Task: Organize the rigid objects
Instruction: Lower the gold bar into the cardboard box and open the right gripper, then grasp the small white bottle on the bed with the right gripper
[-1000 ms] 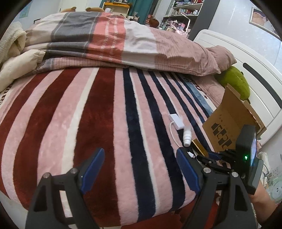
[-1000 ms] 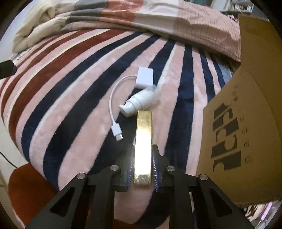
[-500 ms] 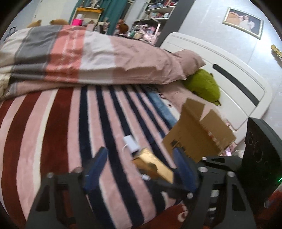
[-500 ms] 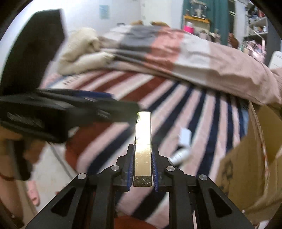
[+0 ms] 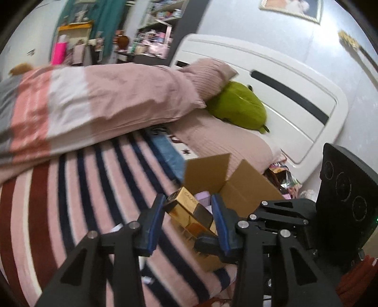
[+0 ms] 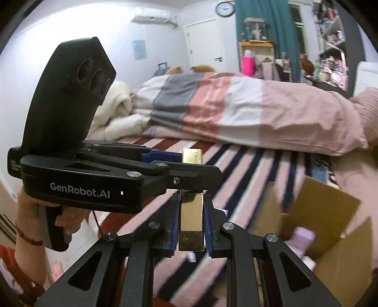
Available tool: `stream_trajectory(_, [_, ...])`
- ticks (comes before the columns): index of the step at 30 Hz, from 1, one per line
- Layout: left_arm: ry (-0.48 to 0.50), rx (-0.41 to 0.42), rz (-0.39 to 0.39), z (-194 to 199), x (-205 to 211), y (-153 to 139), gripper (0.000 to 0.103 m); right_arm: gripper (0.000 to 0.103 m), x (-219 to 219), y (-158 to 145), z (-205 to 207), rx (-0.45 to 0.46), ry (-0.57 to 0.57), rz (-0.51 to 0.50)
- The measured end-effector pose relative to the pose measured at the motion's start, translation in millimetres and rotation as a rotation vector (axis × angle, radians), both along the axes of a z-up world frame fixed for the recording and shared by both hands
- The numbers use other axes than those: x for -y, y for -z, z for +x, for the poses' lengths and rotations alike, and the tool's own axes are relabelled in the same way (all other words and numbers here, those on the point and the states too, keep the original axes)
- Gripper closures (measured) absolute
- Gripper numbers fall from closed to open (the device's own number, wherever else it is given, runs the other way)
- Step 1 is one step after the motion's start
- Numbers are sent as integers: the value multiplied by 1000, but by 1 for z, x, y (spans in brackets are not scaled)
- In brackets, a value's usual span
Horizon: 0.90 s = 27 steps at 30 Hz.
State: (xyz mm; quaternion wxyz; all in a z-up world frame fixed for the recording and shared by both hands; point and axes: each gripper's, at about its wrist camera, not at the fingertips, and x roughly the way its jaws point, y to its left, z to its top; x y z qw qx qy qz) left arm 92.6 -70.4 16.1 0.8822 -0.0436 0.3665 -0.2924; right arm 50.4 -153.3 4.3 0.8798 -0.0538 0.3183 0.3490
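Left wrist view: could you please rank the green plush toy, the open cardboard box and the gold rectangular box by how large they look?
1. Open cardboard box
2. Green plush toy, close to it; it lies farther away, so unsure
3. Gold rectangular box, smallest despite being nearest

green plush (image 5: 238,108) beside pink pillow (image 5: 208,75); wall clock (image 6: 225,9).

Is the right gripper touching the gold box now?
Touching. In the right wrist view, both blue pads of the right gripper press flat against the sides of the gold box, with no gap on either side.
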Motion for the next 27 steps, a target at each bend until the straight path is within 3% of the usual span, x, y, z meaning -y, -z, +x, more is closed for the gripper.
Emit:
stream_trajectory(7, [126,-87,76,35,89,13,66,90,78,-2,16,-49,125,-24])
stream_trajectory(13, [164,-181,130,55,128,38,66,90,117,16,32,-154,191,-122])
stream_trajectory(15, [156,-189,159,57,138,44,62,90,124,24,36,-174,209,-153])
stream_trajectory(16, [151,-190,170,58,140,46,52,90,125,27,36,-177,218,-165])
stream_trajectory(17, [143,-188,175,58,142,47,42,90,127,30,36,-177,228,-172])
stream_trajectory(18, [131,-178,178,57,140,45,38,89,129,33,34,-170,245,-190])
stream_trajectory(22, [106,-139,182,47,121,31,32,87,127,37,34,-151,265,-223])
stream_trajectory(24, [81,-92,174,35,103,17,25,79,124,33,34,-141,267,-225])
stream_trajectory(27, [16,-43,160,20,70,-1,25,78,116,26,30,-122,249,-207])
